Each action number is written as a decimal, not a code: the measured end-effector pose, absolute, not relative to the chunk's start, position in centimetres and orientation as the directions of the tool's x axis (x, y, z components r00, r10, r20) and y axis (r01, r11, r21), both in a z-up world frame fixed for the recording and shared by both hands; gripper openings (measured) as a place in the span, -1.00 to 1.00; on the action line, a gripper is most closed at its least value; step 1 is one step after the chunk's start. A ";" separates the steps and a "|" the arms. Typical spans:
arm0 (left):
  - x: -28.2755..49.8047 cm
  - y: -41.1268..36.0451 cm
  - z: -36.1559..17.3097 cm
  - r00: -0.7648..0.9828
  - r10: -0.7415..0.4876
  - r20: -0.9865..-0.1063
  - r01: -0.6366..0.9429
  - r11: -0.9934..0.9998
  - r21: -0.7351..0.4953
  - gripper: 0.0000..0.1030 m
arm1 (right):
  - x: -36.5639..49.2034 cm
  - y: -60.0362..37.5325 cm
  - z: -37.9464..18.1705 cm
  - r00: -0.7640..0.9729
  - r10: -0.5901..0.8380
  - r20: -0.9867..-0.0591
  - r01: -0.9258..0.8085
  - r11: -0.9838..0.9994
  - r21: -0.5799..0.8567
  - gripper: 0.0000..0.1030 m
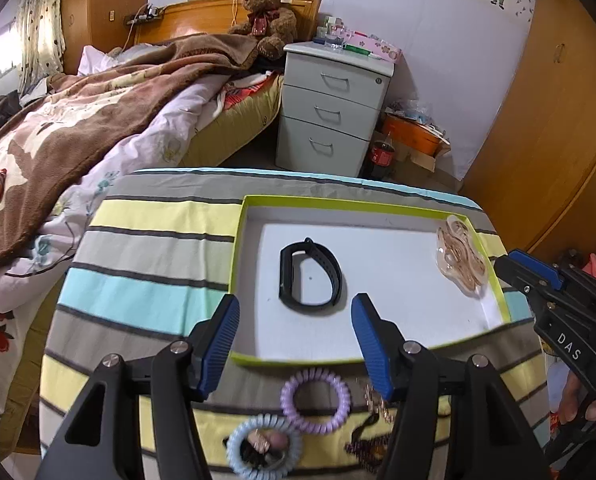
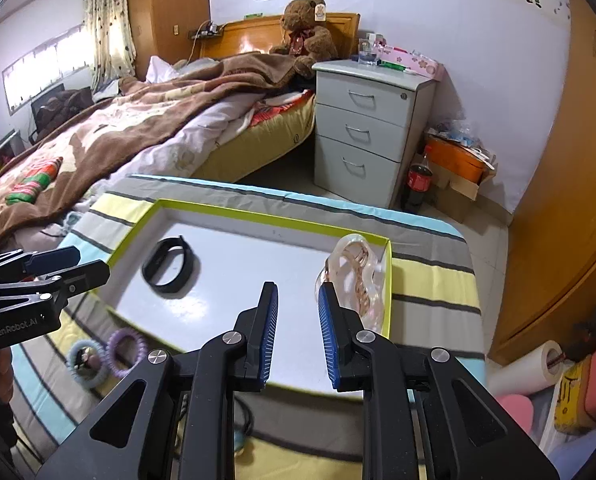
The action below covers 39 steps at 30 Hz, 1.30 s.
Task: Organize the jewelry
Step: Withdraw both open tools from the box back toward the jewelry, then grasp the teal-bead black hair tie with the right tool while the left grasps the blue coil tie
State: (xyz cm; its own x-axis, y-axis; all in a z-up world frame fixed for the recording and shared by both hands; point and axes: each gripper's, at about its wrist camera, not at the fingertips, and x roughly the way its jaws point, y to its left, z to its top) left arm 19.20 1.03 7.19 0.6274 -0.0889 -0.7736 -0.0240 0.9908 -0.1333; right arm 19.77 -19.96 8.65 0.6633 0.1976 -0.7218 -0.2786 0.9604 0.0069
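Left tongs [image 1: 294,342] parted, empty, above the tray's [image 1: 337,360] near rim. Right tongs [image 2: 298,328] slightly parted, empty, beside the bagged chain [image 2: 357,280] at the tray's right wall. Black wristband [image 1: 309,274] lies mid-tray. Purple hair coil [image 1: 315,400] and blue hair coil [image 1: 264,446] sit outside the near rim: light, springy; judged best pinched across the ring.

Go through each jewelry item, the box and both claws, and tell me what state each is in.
Left claw: open, empty.
Right claw: open, empty.
Green-rimmed box: lidless.
Black wristband: flat inside box.
Clear bag of chains: propped against box wall.
Purple coil hair tie: outside box.
Blue coil hair tie: outside box.
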 end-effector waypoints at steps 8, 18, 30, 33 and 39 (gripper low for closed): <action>15.3 2.0 8.3 0.659 -0.070 -0.749 -0.017 0.994 -0.108 0.18 | 15.5 -20.5 9.4 0.697 0.219 -0.683 -0.275 0.961 0.027 -0.57; 10.9 4.0 5.8 0.614 -0.097 -0.783 -0.020 0.990 -0.139 0.28 | 11.1 -20.0 7.0 0.663 0.266 -0.700 -0.333 0.942 0.042 -0.31; 6.2 5.6 2.7 0.544 -0.159 -0.824 0.007 0.983 -0.185 0.39 | 10.5 -18.9 3.4 0.587 0.250 -0.770 -0.328 0.943 0.056 -0.31; 6.0 5.2 2.2 0.529 -0.146 -0.836 0.022 0.987 -0.159 0.39 | 11.5 -19.3 2.9 0.575 0.229 -0.785 -0.248 0.964 0.100 -0.31; 6.3 5.9 1.8 0.534 -0.191 -0.824 0.010 0.975 -0.220 0.39 | 12.9 -18.8 2.0 0.553 0.211 -0.806 -0.194 0.973 0.121 -0.31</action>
